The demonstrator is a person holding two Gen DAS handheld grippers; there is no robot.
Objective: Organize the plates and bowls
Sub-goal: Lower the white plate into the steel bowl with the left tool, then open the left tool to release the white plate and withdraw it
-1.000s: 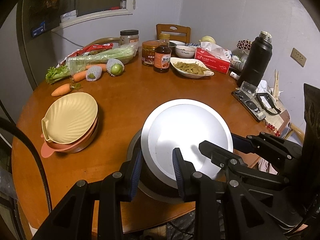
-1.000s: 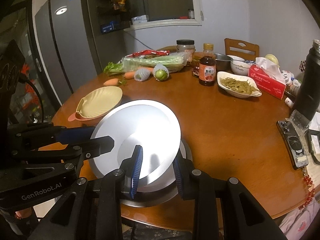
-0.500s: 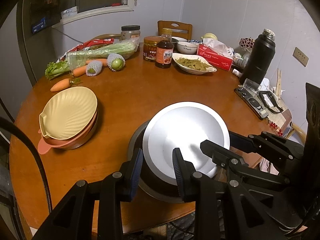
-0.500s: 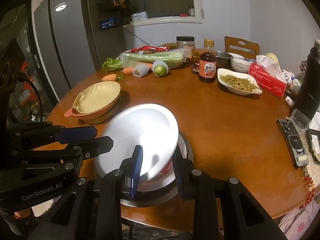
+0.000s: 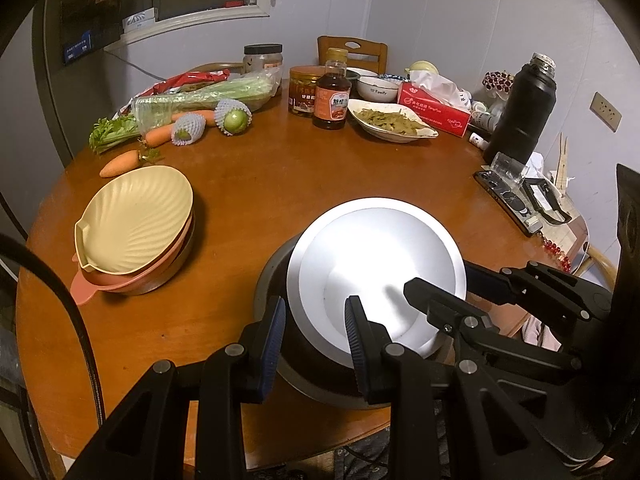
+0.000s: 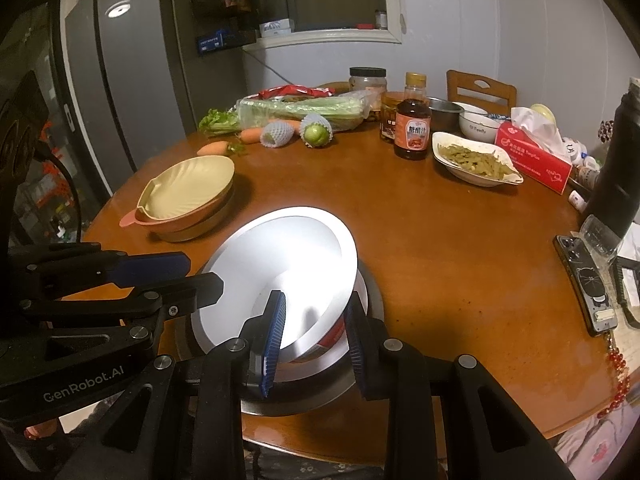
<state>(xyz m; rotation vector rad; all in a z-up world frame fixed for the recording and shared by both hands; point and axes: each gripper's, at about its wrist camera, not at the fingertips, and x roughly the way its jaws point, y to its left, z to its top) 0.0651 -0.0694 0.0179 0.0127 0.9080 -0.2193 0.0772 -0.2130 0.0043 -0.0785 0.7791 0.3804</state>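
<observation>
Both wrist views angle down, close over one round table (image 5: 256, 184).

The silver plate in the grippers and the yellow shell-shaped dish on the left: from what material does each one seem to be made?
The silver plate looks like metal, probably stainless steel with a brushed finish: it throws back a strong white glare. The yellow shell-shaped dish looks like matte plastic or a similar moulded material: dull even colour, soft ribs, no sharp reflection. Neither can be confirmed by look alone.

Stack under white plate (image 6: 288, 264): mostly covered; a red patch shows (content unclear)
Dark pan (image 5: 276, 280): inside hidden by plate
Thermos (image 6: 616, 168): cut by right frame edge
Bottle label (image 5: 332, 104): print too small to read
</observation>
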